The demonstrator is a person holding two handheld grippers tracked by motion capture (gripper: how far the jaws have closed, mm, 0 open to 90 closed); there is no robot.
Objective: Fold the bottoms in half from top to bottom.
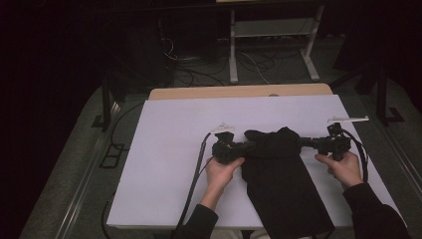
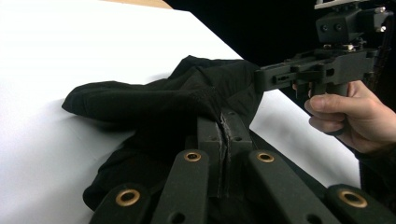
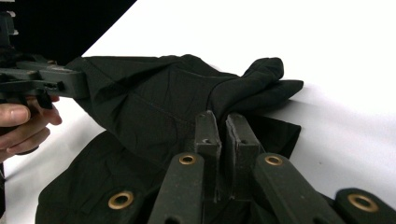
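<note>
A black garment (image 1: 283, 184) lies on the white table top (image 1: 169, 149), running from the middle to the front edge, with its far end bunched up. My left gripper (image 1: 253, 146) comes in from the left and is shut on the bunched end. From the right, my right gripper (image 1: 300, 142) is shut on the same end, facing the left one. In the left gripper view the jaws (image 2: 227, 122) pinch a fold of the garment (image 2: 154, 98), and the right gripper (image 2: 261, 79) meets the cloth farther off. In the right gripper view the jaws (image 3: 223, 122) clamp the garment (image 3: 154, 107).
A wooden strip (image 1: 239, 92) edges the table's far side. Beyond it stand a metal frame (image 1: 271, 30) and loose cables (image 1: 199, 69) on the floor. The left gripper's cable (image 1: 194, 174) trails over the front edge. Bare table top lies left of and beyond the garment.
</note>
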